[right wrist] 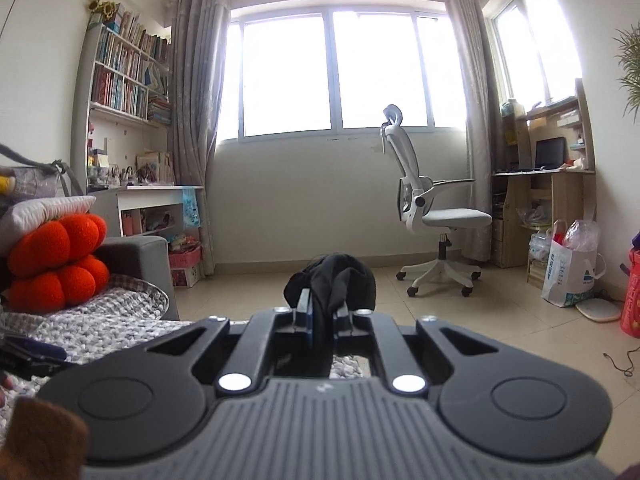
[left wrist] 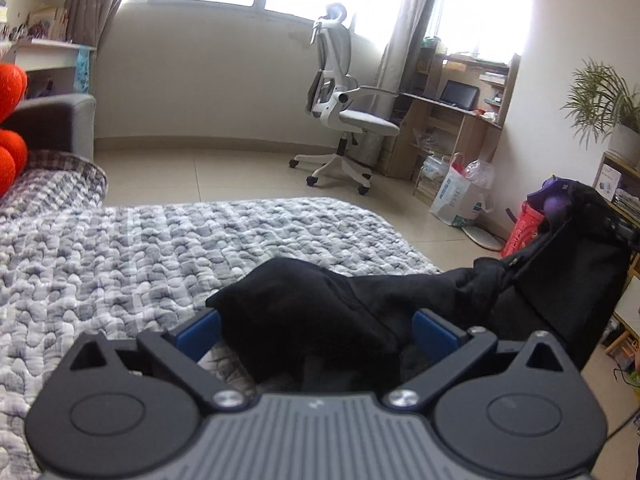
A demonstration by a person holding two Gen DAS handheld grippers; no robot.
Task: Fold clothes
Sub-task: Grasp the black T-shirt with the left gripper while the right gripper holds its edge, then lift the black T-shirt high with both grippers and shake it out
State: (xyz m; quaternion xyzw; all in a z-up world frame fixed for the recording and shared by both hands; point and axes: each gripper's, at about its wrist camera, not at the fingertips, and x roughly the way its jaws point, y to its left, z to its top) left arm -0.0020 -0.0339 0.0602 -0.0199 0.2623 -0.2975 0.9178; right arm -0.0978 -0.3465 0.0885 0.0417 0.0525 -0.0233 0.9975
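The black garment (left wrist: pixel 320 312) hangs bunched above the grey quilt (left wrist: pixel 140 256), stretched between the two grippers and not yet laid flat. The left gripper (left wrist: pixel 316 334) has its blue pads (left wrist: pixel 200 334) standing wide apart, with cloth draped between and over them; whether they pinch it I cannot tell. The right gripper (right wrist: pixel 323 314) is clamped tight on a fold of the garment (right wrist: pixel 332 280), lifted off the quilt. No neat fold shows, so folding seems barely begun: spreading, creasing and stacking remain.
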